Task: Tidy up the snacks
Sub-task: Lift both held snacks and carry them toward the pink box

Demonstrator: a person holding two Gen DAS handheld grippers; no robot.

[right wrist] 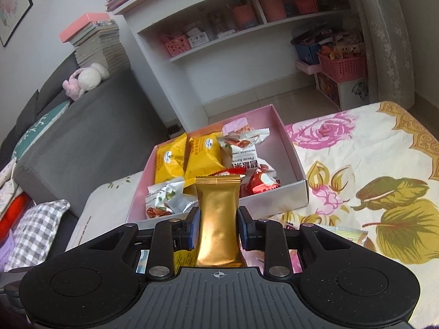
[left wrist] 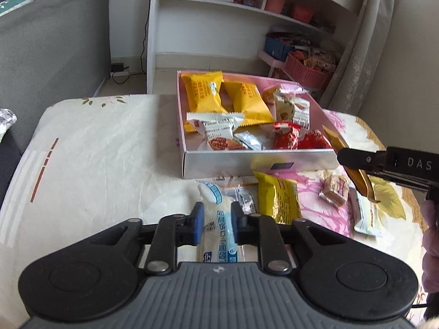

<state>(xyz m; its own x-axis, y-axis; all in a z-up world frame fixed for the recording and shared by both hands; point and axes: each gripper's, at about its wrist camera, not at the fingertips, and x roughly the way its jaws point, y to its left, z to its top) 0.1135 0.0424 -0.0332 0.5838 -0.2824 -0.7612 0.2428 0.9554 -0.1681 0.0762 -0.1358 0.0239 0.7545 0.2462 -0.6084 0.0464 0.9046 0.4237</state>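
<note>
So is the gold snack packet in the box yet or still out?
Out. The right claw holds the gold packet clamped in the air, short of the pink box.

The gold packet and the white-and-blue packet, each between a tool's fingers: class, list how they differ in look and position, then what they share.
Colour: the gold packet is plain shiny gold; the white-and-blue packet is pale with blue print.
Position: the gold packet is lifted beside the pink box; the white-and-blue packet lies on the tablecloth.
Holder: right tool for gold, left tool for white-and-blue.
Shared: both are long sealed snack packets outside the box.
</note>
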